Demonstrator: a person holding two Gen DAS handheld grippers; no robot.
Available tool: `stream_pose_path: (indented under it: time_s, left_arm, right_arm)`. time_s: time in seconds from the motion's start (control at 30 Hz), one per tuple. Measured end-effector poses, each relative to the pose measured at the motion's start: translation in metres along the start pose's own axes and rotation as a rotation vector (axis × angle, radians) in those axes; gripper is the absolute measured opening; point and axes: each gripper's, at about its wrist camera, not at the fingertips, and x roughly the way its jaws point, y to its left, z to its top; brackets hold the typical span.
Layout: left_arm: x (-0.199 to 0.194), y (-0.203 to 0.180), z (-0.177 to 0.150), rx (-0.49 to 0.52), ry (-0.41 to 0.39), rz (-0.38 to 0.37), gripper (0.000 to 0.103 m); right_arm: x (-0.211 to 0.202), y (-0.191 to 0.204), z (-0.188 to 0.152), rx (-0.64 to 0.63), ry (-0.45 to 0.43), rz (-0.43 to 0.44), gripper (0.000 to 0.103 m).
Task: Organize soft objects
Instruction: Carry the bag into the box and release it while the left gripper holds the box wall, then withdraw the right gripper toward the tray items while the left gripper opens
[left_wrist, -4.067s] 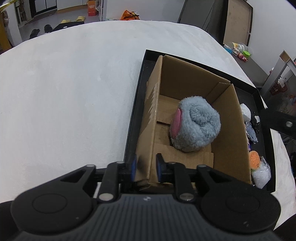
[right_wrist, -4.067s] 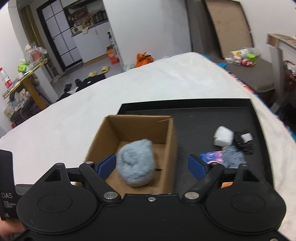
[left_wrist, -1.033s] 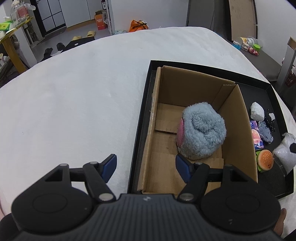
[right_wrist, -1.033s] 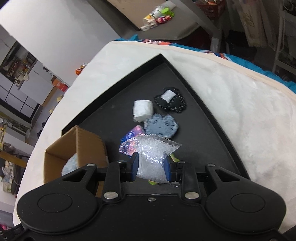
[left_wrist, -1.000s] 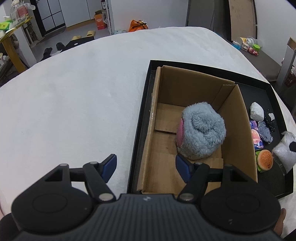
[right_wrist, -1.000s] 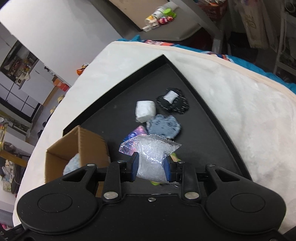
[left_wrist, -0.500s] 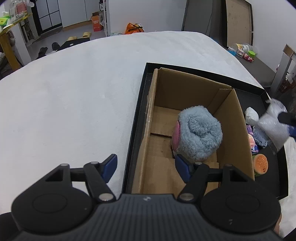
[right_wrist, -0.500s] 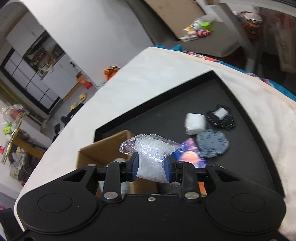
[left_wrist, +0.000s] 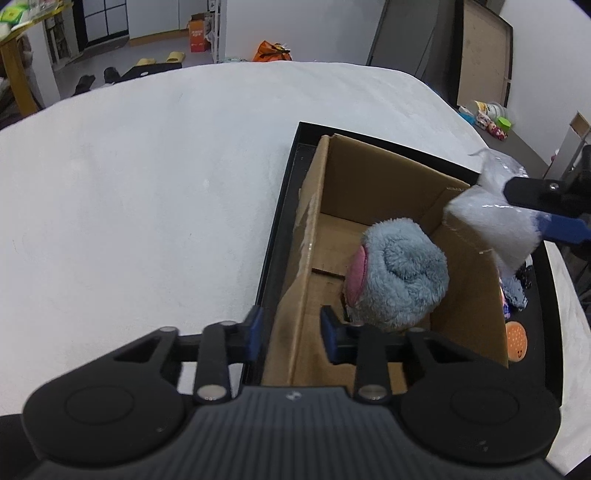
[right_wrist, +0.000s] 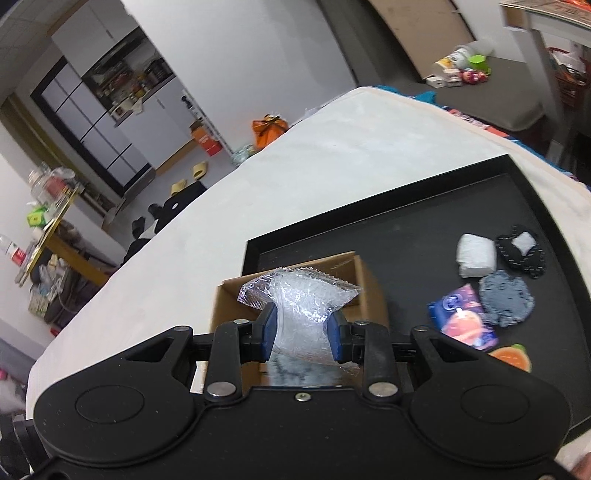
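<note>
The right claw (right_wrist: 301, 334) pinches a clear bag (right_wrist: 301, 310) full of tiny white beads. Both blue pads press on the sides of the bag, and its crinkly top sticks up above them.

The cardboard box (right_wrist: 364, 280) sits right in front of this claw and a bit below it. In the left wrist view, the bag (left_wrist: 491, 225) hangs over the far right wall of the box (left_wrist: 373, 184), near the back corner. The open top of the box lies to the left of the bag and lower down. So the bag most likely needs to go a little more to the left, then down, before it is let go.

A fluffy blue toy (left_wrist: 400, 273) already fills the right half of the box. The free room is on the left side and along the back.

The left claw (left_wrist: 291, 328) is at the near left wall of the box. Its jaws are closing, with that wall between them. I think it is there to keep the box from sliding.

The box stands in a black tray (right_wrist: 424, 221) on a white bed (left_wrist: 147, 166). More soft things lie on the tray to the right of the box, well apart from the bag.
</note>
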Motion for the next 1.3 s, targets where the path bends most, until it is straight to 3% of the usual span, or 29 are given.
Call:
stream_pose_path:
  time_s: [0.1,0.3,0.37,0.8,1.3]
  left_arm:
    - [0.001,0.005,0.001,-0.021,0.001,-0.007,0.013]
    - [0.003,0.009,0.001,-0.051,0.011,-0.029,0.013]
    - [0.003,0.009,0.002,-0.057,0.012,-0.031,0.013]
    - [0.002,0.010,0.003,-0.054,0.015,-0.038,0.013]
    - [-0.004,0.002,0.000,-0.040,-0.007,0.006,0.016]
  right_arm:
    - [0.008,0.010,-0.001,-0.010,0.011,0.009,0.029]
    - [0.019,0.027,0.002,-0.018,0.016,0.068,0.034]
    - [0.020,0.029,0.001,-0.022,0.012,0.093,0.053]
    - [0.006,0.021,-0.010,-0.067,0.054,0.066,0.054]
    - [-0.023,-0.032,-0.015,-0.078,0.061,-0.039,0.054]
